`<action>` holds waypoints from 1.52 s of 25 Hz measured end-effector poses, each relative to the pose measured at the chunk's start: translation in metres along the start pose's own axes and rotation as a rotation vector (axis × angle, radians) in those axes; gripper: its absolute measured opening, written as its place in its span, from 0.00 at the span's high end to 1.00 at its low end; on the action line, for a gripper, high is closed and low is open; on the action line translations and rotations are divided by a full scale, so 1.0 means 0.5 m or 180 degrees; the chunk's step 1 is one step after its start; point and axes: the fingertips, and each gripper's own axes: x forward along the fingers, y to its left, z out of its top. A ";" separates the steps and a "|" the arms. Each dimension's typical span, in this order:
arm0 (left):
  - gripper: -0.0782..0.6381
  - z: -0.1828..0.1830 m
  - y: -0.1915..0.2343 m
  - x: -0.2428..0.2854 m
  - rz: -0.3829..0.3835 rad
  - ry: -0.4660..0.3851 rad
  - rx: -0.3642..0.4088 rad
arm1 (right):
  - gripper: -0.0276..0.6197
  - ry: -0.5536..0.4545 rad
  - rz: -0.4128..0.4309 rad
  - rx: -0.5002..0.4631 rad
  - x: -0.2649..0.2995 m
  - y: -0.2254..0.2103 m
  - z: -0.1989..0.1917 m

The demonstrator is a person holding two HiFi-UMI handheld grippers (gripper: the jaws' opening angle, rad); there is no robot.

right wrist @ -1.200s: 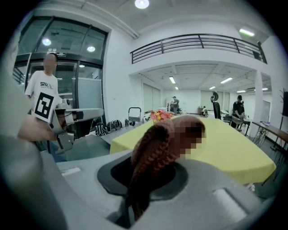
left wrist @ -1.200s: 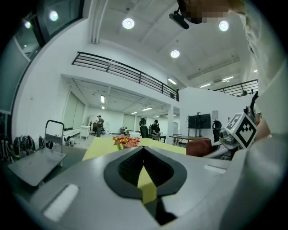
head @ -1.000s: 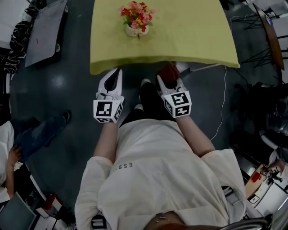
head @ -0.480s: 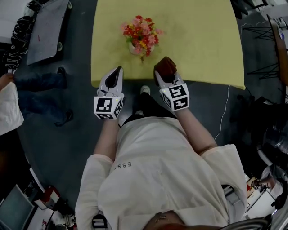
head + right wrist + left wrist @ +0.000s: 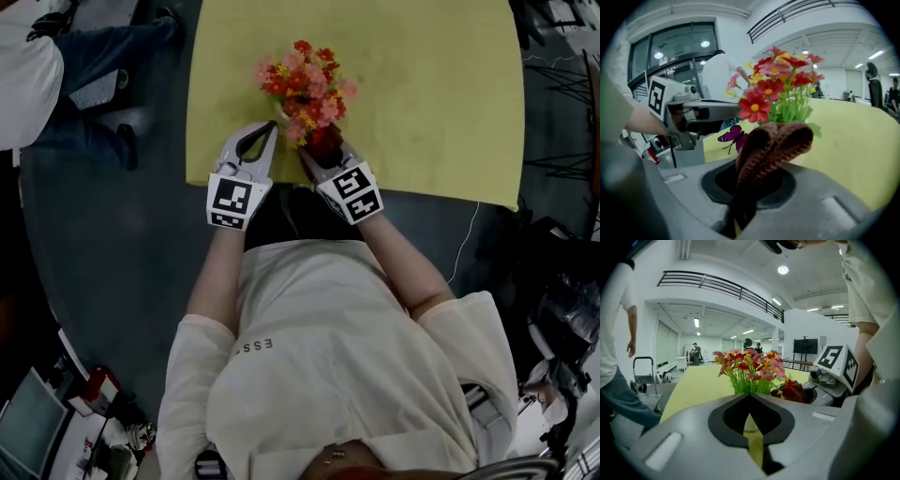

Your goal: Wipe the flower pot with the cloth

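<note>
A small white flower pot [image 5: 282,115] with red, pink and yellow flowers [image 5: 305,80] stands on the yellow table [image 5: 422,94] near its front edge. My right gripper [image 5: 322,150] is shut on a dark brown knitted cloth [image 5: 325,141], just right of the pot under the blooms. In the right gripper view the cloth [image 5: 771,145] bulges out of the jaws and hides most of the pot below the flowers [image 5: 780,89]. My left gripper [image 5: 266,133] is shut and empty, just left of the pot. Over its tips the left gripper view shows the pot [image 5: 750,422] and the flowers [image 5: 750,369].
A person in jeans [image 5: 56,66] stands beside the table's far left corner. A thin cable [image 5: 466,234] trails over the dark floor at the right. A purple butterfly ornament [image 5: 732,136] sticks out of the flowers on the side of the left gripper.
Both grippers have moved forward from in front of the table, over its front edge, up to either side of the pot. The person at the left has moved toward the table's far end.
</note>
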 end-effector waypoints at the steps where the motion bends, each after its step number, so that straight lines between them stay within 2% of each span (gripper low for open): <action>1: 0.88 -0.001 0.006 0.010 -0.0034 0.0055 0.0033 | 0.88 0.0007 0.0123 -0.0047 0.009 0.017 0.007; 4: 0.88 -0.002 0.025 0.033 -0.0149 0.0276 0.0069 | 0.88 0.0022 0.0394 -0.0172 0.036 0.056 0.022; 7: 0.88 -0.004 0.016 0.051 -0.0386 0.0403 0.0079 | 0.88 0.0038 0.0502 -0.0200 0.061 0.076 0.036; 9: 0.88 -0.008 0.005 0.063 -0.0537 0.0455 0.0176 | 0.88 0.0026 0.0565 -0.0183 0.079 0.081 0.040; 12: 0.87 -0.020 0.000 0.073 -0.0614 0.0525 0.0299 | 0.88 0.0004 0.0615 -0.0118 0.095 0.079 0.038; 15: 0.87 -0.020 0.001 0.073 -0.0642 0.0496 0.0232 | 0.88 -0.0066 0.0632 -0.0064 0.087 0.071 0.037; 21: 0.87 -0.025 0.004 0.072 -0.0614 0.0521 0.0257 | 0.87 -0.0018 0.0354 0.0298 0.054 -0.010 0.012; 29: 0.87 -0.024 0.003 0.070 -0.0649 0.0482 0.0113 | 0.86 0.0033 0.0106 0.0372 -0.009 -0.098 -0.023; 35: 0.87 -0.024 0.005 0.072 -0.0577 0.0421 0.0008 | 0.86 0.0091 -0.0308 0.0461 -0.046 -0.213 -0.027; 38: 0.87 -0.027 0.005 0.073 -0.0535 0.0409 -0.0036 | 0.86 0.0152 -0.0472 0.0359 -0.038 -0.275 -0.004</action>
